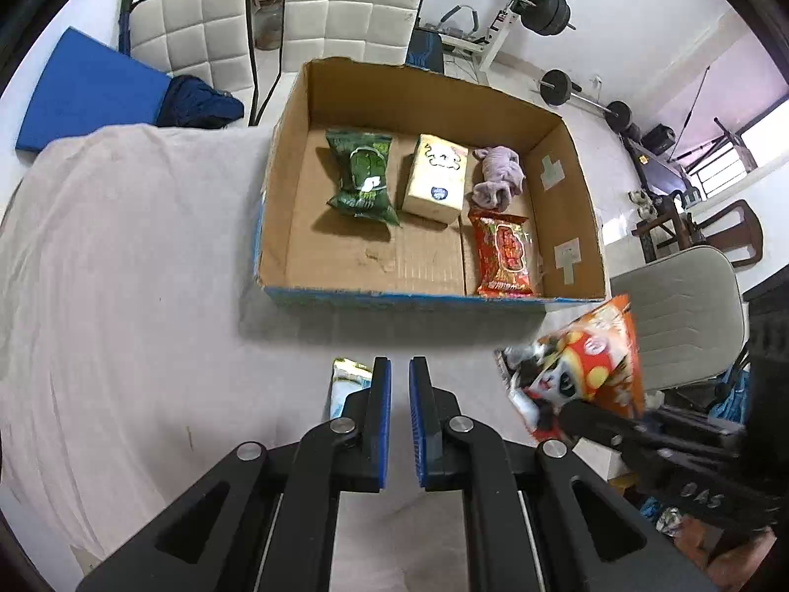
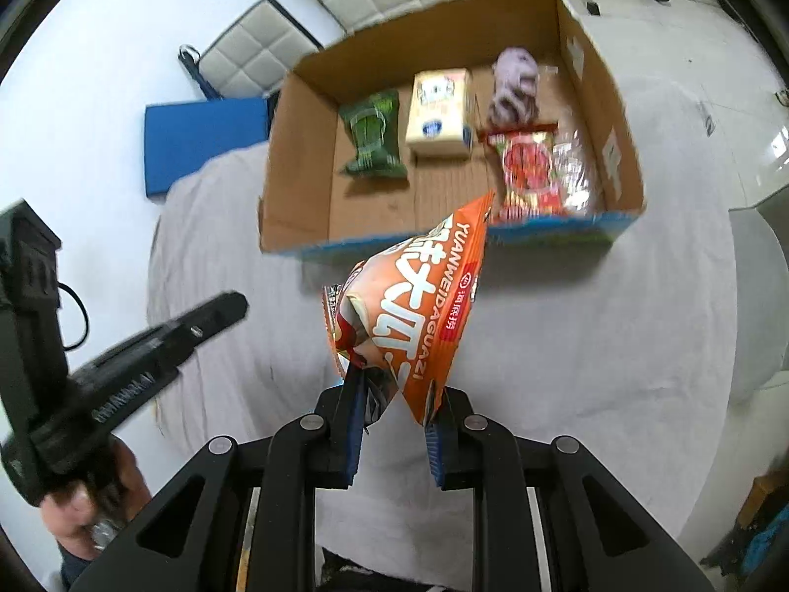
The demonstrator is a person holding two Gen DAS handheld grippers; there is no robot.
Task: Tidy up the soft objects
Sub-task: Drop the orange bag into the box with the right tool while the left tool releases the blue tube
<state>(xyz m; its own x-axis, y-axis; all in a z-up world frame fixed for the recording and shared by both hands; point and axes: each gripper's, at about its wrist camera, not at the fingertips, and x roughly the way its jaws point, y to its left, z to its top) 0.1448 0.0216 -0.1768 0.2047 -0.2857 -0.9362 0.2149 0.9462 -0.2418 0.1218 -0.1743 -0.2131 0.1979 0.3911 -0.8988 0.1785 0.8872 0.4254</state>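
Fingers of the right gripper [image 2: 394, 424] pinch the bottom corner of the orange snack bag [image 2: 419, 315], up in the air near the front of the cardboard box [image 2: 276, 182].
It looks light, puffy and crinkly, maybe slippery, so a flat sealed edge seems the best place to hold. Its long side points up toward the box. The left gripper [image 1: 400, 424] has a small gap and holds nothing.

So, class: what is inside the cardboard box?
Inside the cardboard box: green packet, yellow tissue pack, purple soft toy, red snack bag. Anything beneath them is hidden.
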